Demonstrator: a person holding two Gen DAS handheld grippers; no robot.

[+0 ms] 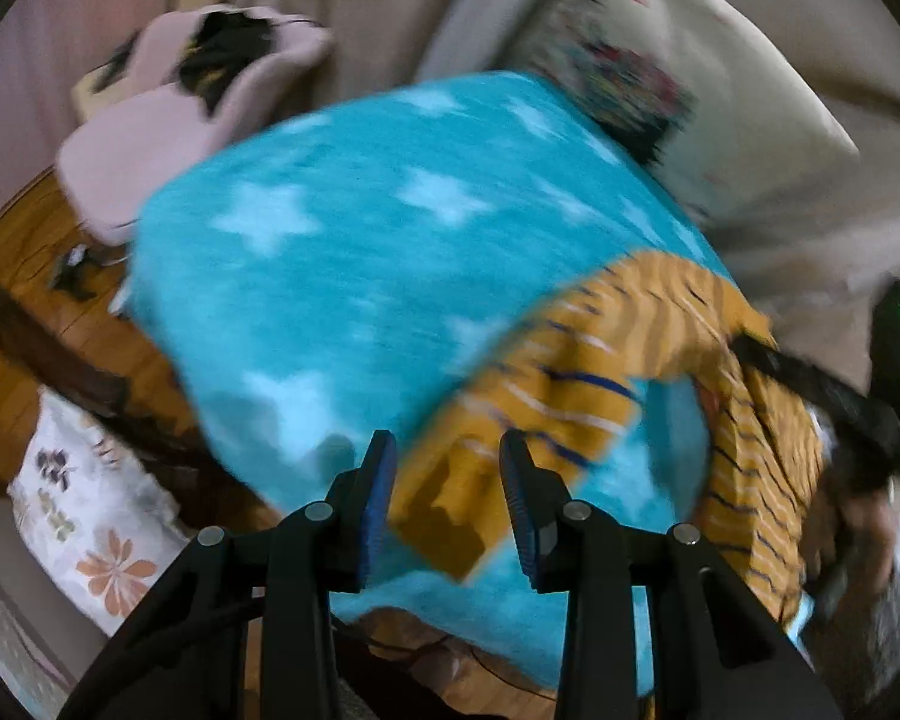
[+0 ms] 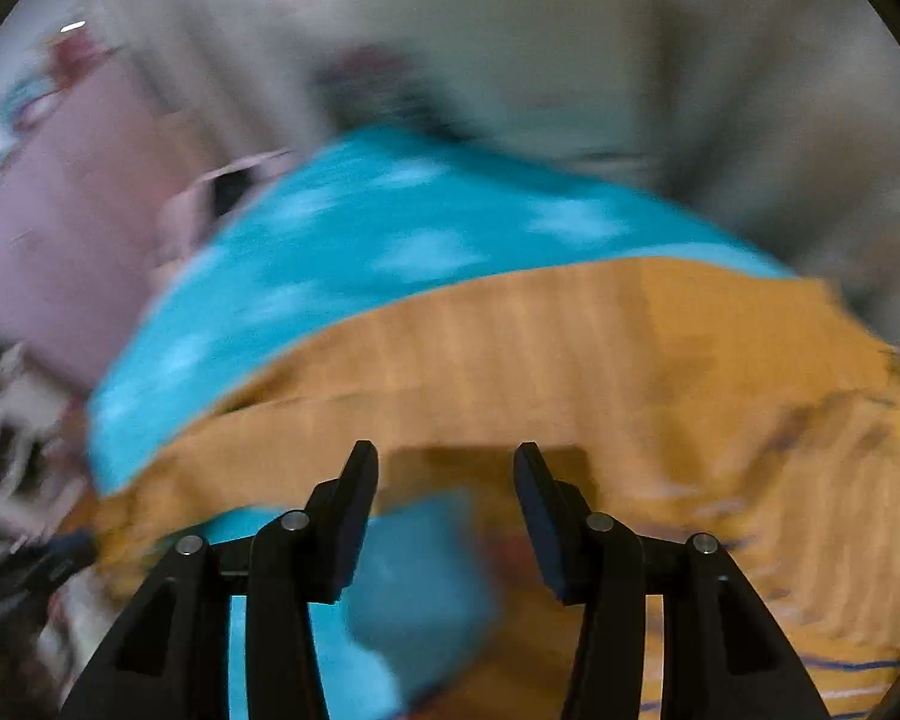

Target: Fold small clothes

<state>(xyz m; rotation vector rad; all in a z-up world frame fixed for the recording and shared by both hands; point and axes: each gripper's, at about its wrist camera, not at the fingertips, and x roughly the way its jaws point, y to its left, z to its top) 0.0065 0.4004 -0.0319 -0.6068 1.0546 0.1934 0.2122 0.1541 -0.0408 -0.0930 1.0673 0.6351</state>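
The striped mustard garment (image 1: 570, 372) is spread on the star blanket (image 1: 342, 228), unfolded. Both the left gripper (image 1: 447, 450) and right gripper (image 2: 444, 462) are held apart, empty, above it. An edge probably needs grasping next.

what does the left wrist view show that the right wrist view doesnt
Only the left wrist view shows the wooden floor, the flowered cushion, the pink chair, the printed pillow and the right claw reaching onto the shirt; whether it grips cannot be told there.

Only the right wrist view shows the right claw from behind, open over the shirt, with a long plain stretch of mustard cloth; the picture is heavily blurred.

Both show the turquoise star blanket and the mustard striped shirt lying on it. The left claw is open too.
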